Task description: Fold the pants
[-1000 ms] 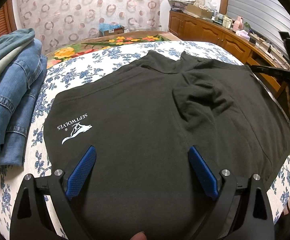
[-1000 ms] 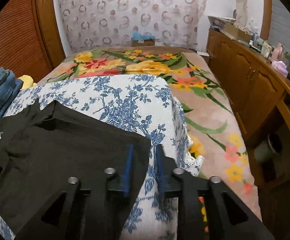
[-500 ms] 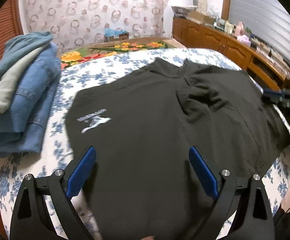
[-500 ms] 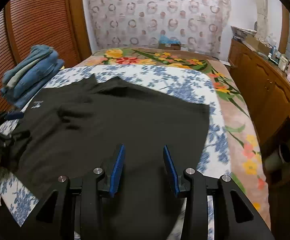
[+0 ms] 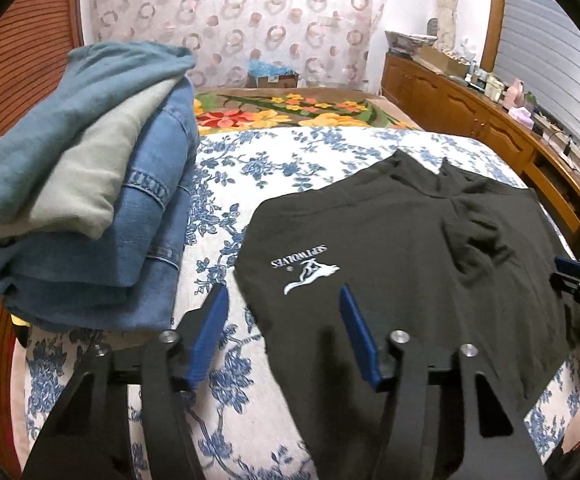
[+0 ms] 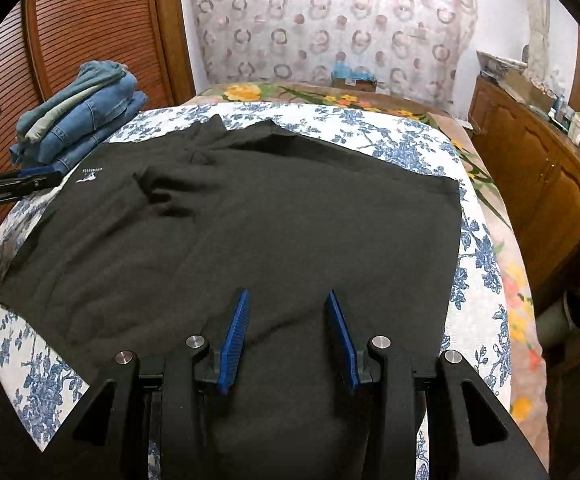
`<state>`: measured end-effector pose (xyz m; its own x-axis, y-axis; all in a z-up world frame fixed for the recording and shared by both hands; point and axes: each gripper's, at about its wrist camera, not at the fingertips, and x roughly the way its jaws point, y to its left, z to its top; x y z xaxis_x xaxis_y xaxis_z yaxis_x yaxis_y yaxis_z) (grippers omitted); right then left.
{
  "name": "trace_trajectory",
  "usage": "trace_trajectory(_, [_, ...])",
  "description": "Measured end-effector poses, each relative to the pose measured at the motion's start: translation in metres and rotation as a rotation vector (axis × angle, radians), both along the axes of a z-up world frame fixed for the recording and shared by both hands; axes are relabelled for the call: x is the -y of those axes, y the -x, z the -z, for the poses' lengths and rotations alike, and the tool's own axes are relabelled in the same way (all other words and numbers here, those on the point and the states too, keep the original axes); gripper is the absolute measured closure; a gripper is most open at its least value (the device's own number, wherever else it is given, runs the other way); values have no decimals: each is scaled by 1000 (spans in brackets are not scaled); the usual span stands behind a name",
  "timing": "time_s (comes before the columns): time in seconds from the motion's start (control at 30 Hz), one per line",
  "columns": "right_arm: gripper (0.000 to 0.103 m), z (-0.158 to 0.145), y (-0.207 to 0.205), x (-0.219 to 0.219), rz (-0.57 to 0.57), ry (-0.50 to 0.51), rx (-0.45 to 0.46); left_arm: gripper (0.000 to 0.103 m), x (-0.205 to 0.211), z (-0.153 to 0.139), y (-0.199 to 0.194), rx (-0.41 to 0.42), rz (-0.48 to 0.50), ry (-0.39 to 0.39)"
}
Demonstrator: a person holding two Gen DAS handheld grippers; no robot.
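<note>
Black pants (image 5: 430, 248) flat; white "SEPTWOLVES" logo (image 5: 308, 270) reads upside down.

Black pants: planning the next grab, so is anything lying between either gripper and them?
Nothing visible. The black pants lie bare under the open right gripper and left gripper; the stacked jeans sit apart.

The pants (image 6: 249, 220) you see are matt black knit cloth with a white printed logo (image 5: 308, 270). The bed sheet (image 6: 478, 264) is smooth floral cotton-like cloth. The stacked jeans (image 5: 145, 248) are coarse blue denim. Each claw, left (image 5: 283, 334) and right (image 6: 287, 338), is matt black plastic with ribbed blue pads (image 6: 233, 336) and shiny metal pins. The cabinet (image 6: 530, 176) is glossy varnished wood.
</note>
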<state>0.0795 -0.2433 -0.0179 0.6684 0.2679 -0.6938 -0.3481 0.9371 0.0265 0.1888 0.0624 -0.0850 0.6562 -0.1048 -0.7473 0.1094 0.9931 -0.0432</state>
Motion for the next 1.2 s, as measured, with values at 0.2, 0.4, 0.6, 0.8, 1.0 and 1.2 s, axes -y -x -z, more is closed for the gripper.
trace_trajectory(0.2, [54, 1, -1, -13, -9, 22, 10, 59, -2, 16, -13, -46, -15, -17])
trace_trajectory(0.4, [52, 3, -1, -14, -15, 3, 7, 59, -6, 17, -21, -51, -41, -27])
trace_trajectory(0.6, [52, 3, 1, -12, -6, -17, 9, 96, 1, 15, -23, -49, 16, 8])
trace_trajectory(0.8, [52, 0, 7, -9, 14, -4, 45, 98, 22, -2, -19, -21, 73, 14])
trace_trajectory(1.0, [52, -6, 17, 6, 46, -42, 69, 98, 66, -28, -10, 21, 176, 34])
trace_trajectory(1.2, [52, -9, 30, 14, 62, -65, 94, 98, 122, -52, -7, 49, 287, 42])
